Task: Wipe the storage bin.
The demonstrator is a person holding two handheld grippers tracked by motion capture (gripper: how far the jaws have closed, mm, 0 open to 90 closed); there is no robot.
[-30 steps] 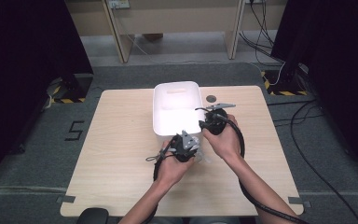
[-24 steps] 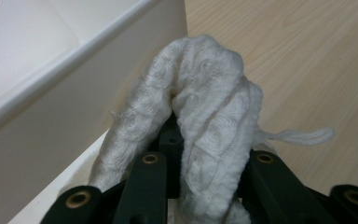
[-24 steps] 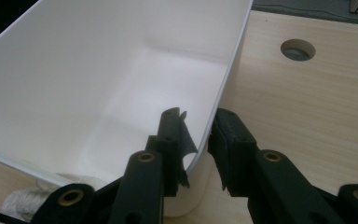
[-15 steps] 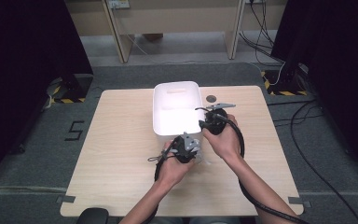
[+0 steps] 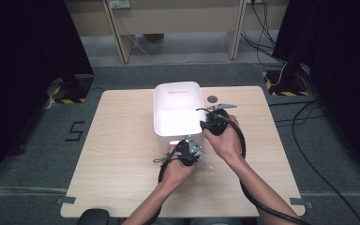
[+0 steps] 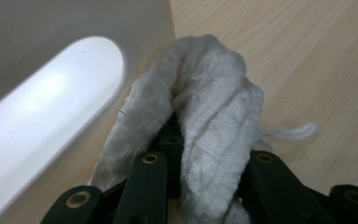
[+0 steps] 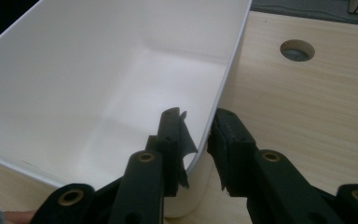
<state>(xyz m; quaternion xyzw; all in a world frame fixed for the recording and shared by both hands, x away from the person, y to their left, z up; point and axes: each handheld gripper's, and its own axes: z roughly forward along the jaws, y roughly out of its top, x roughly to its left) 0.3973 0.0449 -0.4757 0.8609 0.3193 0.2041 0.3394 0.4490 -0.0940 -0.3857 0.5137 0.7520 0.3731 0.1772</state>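
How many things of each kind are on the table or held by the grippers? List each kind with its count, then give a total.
White plastic bin: 1
White cloth, held in the left gripper: 1
Black two-jaw grippers, counting the right gripper on the bin's rim: 2
Total: 4

Right tongs (image 7: 198,140) seemingly pinch the white bin's (image 7: 98,79) rim.

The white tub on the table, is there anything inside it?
Nothing lies on the part of the white tub's floor that shows. The near corner is hidden behind the wall that the right gripper clamps. The cloth is outside, in the left gripper.
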